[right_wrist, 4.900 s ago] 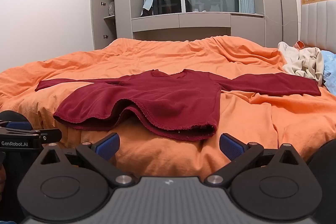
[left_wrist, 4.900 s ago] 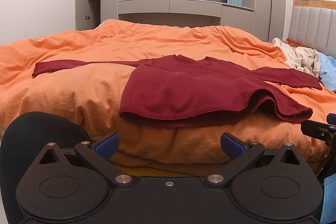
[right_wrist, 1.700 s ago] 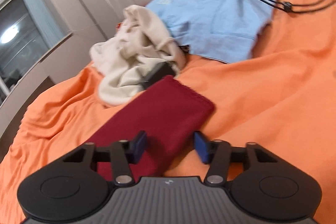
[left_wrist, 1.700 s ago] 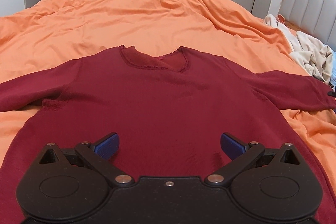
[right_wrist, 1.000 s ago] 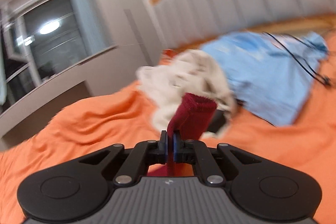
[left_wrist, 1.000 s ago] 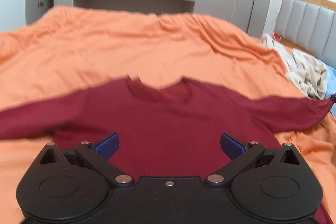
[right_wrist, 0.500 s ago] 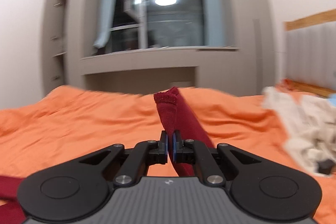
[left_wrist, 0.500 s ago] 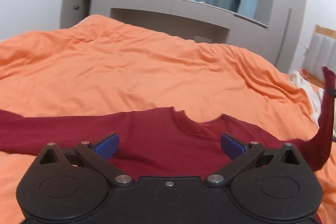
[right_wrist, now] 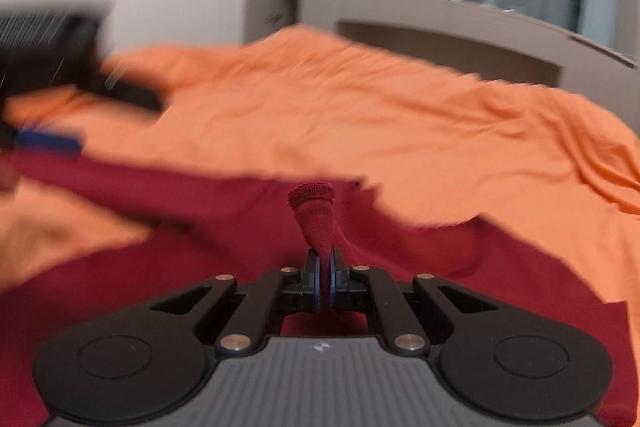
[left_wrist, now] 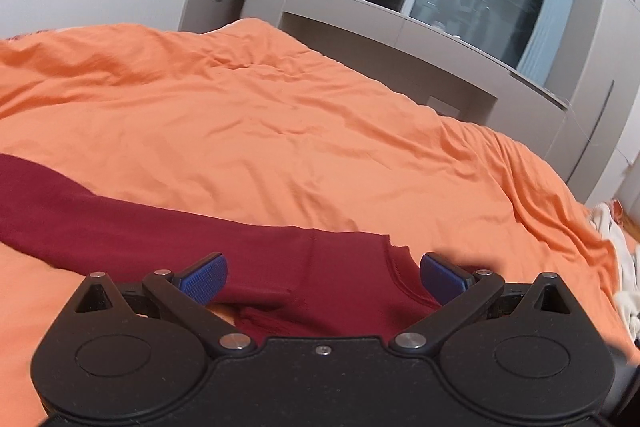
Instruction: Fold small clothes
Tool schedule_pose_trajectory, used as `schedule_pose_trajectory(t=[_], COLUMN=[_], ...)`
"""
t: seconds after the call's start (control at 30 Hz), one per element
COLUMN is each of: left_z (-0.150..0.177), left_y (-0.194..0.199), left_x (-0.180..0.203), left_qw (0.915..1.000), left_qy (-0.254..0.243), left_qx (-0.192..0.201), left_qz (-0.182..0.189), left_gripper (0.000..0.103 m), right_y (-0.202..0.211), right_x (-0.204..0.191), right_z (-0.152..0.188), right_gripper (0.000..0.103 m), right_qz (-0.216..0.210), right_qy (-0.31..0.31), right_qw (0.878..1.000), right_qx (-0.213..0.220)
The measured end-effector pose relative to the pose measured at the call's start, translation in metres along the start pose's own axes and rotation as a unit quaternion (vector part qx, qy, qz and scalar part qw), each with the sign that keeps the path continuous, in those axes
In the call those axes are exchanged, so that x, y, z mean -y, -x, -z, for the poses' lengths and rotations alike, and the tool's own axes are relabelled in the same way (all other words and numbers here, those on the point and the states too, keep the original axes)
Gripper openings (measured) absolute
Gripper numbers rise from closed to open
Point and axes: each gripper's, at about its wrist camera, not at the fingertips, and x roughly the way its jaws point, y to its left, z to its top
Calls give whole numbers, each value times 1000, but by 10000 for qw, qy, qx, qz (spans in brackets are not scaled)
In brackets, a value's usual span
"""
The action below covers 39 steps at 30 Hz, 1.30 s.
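The right gripper (right_wrist: 323, 277) is clamped on the cuff of a dark red top (right_wrist: 460, 263), which is spread on an orange duvet (left_wrist: 280, 131); the left gripper (left_wrist: 322, 273) is held wide open above its shoulder and collar

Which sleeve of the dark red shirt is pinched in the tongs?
The sleeve whose ribbed cuff sticks up from the shut right tongs. The other long sleeve lies flat on the orange duvet, untouched by the open left tongs.
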Motion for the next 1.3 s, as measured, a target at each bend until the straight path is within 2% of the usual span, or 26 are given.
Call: schedule_pose_trajectory(t=[0.13,0.23,0.3,0.37,0.47,0.57,0.67,0.83,0.93,1.0,1.07,1.17,1.3], left_z=[0,2,4,7,14,23,33,49,55,59,62,64,66], left_y=[-3,-7,-12,-19,-34,-46,-60,-73,-80,-84,-87,-88,-87], left_x=[-3,-1,0,3,9,14,20,28,28,28,29,32,34], left_qw=[10000,9999,9998,9994,9978,9957,9921,9842,9794,9760,9733,9704,9693], left_qy=[8,-58,-122,-203,-373,-551,-737,-1119,-1205,-1286,-1384,-1528,-1584], left_qx=[-47,-113,-186,-296,-540,-745,-1006,-1332,-1526,-1639,-1692,-1706,-1709], left_qz=[-29,-26,-19,-21,-14,-59,-116,-339,-538,-636,-695,-763,-784], left_gripper=[102,102,102,102,102,102,102,102,102,102,102,102,102], right_y=[-2,-1,3,12,35,63,91,123,127,125,119,107,94], right_x=[-28,-36,-37,-35,-24,-2,24,76,104,118,131,141,149], right_z=[17,24,26,28,33,42,57,88,102,111,118,124,128], right_gripper=[8,16,28,48,63,79,90,93,93,90,81,73,63], right_qz=[-97,-280,-457,-553,-579,-403,6,949,1713,2029,2178,2246,2055], right_qy=[427,489,550,619,658,604,582,183,-50,-181,-269,-348,-568], right_qw=[9986,9975,9961,9952,9952,9967,9978,9945,9839,9773,9728,9699,9732], right_qx=[-289,-425,-511,-525,-441,-369,-325,-396,-511,-588,-743,-878,-862])
